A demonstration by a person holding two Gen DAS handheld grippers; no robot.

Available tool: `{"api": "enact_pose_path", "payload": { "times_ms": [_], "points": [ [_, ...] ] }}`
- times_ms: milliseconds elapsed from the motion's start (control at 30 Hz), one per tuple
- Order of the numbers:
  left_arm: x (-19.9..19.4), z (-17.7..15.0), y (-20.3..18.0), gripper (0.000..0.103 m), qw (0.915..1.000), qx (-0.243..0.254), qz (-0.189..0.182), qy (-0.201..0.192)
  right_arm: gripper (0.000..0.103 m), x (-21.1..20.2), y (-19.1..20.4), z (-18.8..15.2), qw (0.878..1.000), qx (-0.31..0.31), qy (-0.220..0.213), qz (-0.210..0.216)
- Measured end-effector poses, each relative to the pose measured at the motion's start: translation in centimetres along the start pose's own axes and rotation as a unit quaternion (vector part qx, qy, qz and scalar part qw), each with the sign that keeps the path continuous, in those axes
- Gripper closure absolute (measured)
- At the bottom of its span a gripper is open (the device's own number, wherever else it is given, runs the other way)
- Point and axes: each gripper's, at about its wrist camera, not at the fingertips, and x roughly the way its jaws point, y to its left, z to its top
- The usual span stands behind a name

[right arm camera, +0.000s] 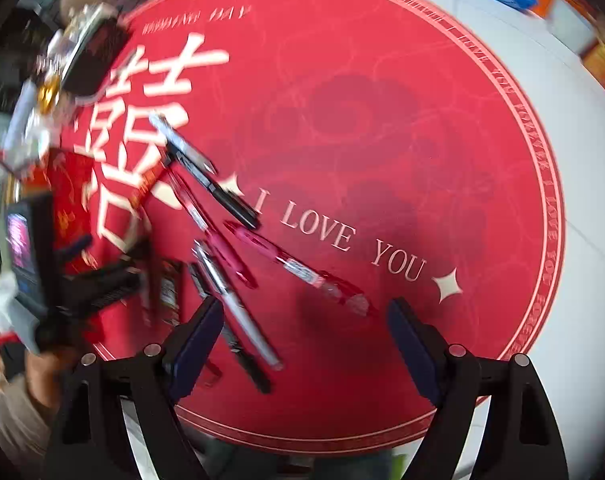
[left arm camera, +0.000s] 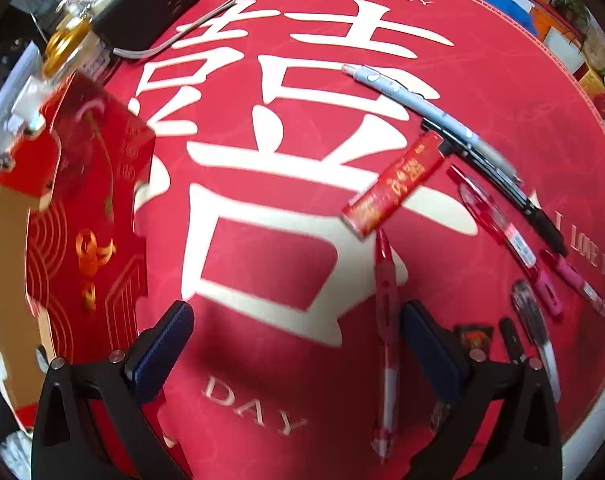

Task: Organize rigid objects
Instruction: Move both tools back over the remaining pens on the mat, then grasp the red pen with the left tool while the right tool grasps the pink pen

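Both tools are spread and empty: the left gripper (left arm camera: 298, 344) and right gripper (right arm camera: 306, 344) hover above the red mat (left arm camera: 482, 52). In the left view, a red pen (left arm camera: 384, 320) lies nearest, at 5 o'clock. The red lighter (left arm camera: 394, 184) and the remaining pens (left arm camera: 498, 208) lie scattered toward 2 o'clock, so sorting appears not yet begun.

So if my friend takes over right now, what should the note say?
Left tool: open, holding nothing, over the red mat.
Right tool: open, holding nothing.
Things: pens lie scattered on the mat, one red pen beside the left tool, a silver pen near the right tool. A red box stands at the mat's left edge.
Done: nothing looks gathered yet.
Left: collect the pens.
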Motion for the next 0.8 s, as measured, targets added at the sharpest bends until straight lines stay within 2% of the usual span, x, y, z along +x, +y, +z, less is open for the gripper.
{"api": "enact_pose_path", "payload": {
  "times_ms": [100, 200, 300, 400, 467, 533, 600, 733, 800],
  "points": [
    [-0.4, -0.8, -0.8, 0.0, 1.0, 0.01, -0.002, 0.0, 0.018, 2.1, 0.5, 0.6, 0.998, -0.063, 0.012, -0.027],
    [-0.1, -1.5, -1.3, 0.0, 1.0, 0.003, -0.002, 0.007, 0.018, 4.0, 1.5, 1.1, 0.991, -0.125, 0.025, -0.037],
    [0.4, -1.7, -0.7, 0.0, 0.9989, -0.046, -0.004, 0.013, 0.018, 5.0, 2.5, 1.4, 0.982, -0.183, 0.025, -0.042],
    [0.6, -2.5, 0.0, 0.0, 0.9951, -0.094, -0.02, 0.02, 0.018, 5.4, 3.5, 1.5, 0.973, -0.226, 0.016, -0.053],
    [1.1, -2.9, 1.0, 0.0, 0.9898, -0.133, -0.046, 0.024, 0.018, 5.7, 4.2, 1.4, 0.964, -0.254, 0.017, -0.072],
    [1.1, -3.6, 1.3, 0.0, 0.987, -0.153, -0.049, 0.015, 0.021, 5.9, 4.8, 1.0, 0.956, -0.278, 0.014, -0.096],
    [1.0, -3.8, 1.3, 0.0, 0.9865, -0.157, -0.046, 0.008, 0.031, 5.8, 5.3, 0.3, 0.948, -0.301, 0.007, -0.105],
    [0.1, -5.3, -0.7, 0.0, 0.9904, -0.129, -0.048, -0.006, 0.048, 5.6, 6.1, -0.4, 0.945, -0.31, 0.01, -0.105],
    [0.1, -5.0, -1.3, 0.0, 0.9938, -0.097, -0.053, -0.017, 0.075, 5.5, 6.9, -0.8, 0.943, -0.316, 0.01, -0.106]
  ]
}}
